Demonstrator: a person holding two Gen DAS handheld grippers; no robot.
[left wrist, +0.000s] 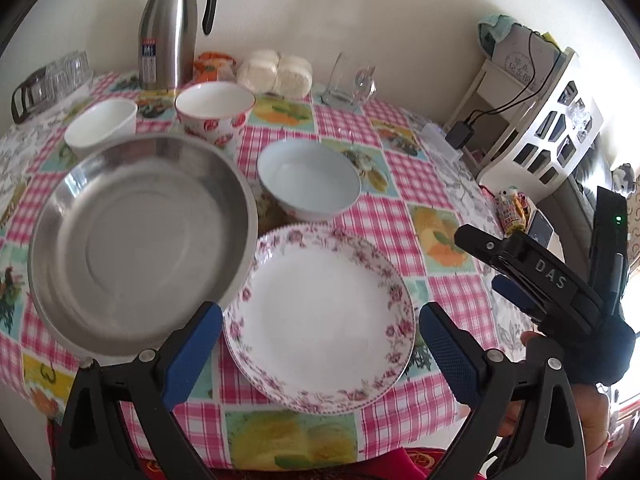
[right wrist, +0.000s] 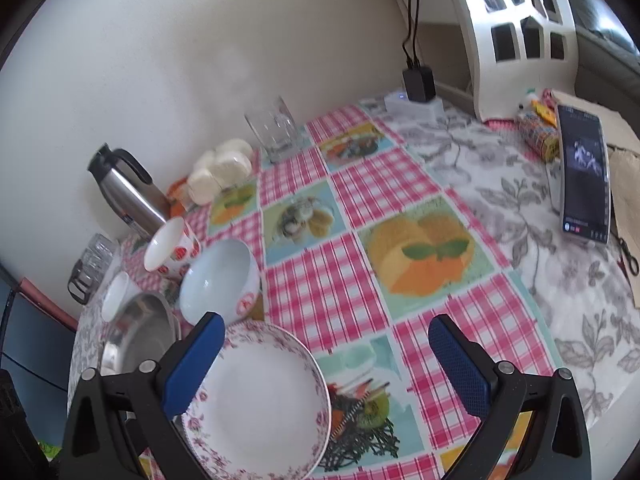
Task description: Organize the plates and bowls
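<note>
1. Left wrist view. The left gripper (left wrist: 320, 344) is hovering with its jaws spread wide and nothing between them. The floral plate (left wrist: 320, 320) is lying flat on the tablecloth (left wrist: 400, 216), directly ahead and centred in the gap, which suggests an approach lined up for a rim grasp. The steel pan (left wrist: 140, 240) is sitting just ahead-left, its rim seeming to overlap the plate edge beside the left finger. The blue bowl (left wrist: 308, 180) is standing farther ahead; the red-print bowl (left wrist: 214, 114) and white bowl (left wrist: 100, 126) are standing beyond, near the flask (left wrist: 170, 28). The right gripper (left wrist: 532, 276) is waiting off to the right, clear of the dishes.

2. Right wrist view. The right gripper (right wrist: 326, 364) is likewise released, gripping nothing. The plate (right wrist: 260, 400) is lying ahead-left, partly under the left finger. The pan (right wrist: 138, 336), blue bowl (right wrist: 218, 280) and red-print bowl (right wrist: 170, 246) are trailing away farther left. The phone (right wrist: 586, 174) is propped far ahead-right, apart from the dishes.

3. Judgement. No stacking has begun; the dishes are lying singly.
</note>
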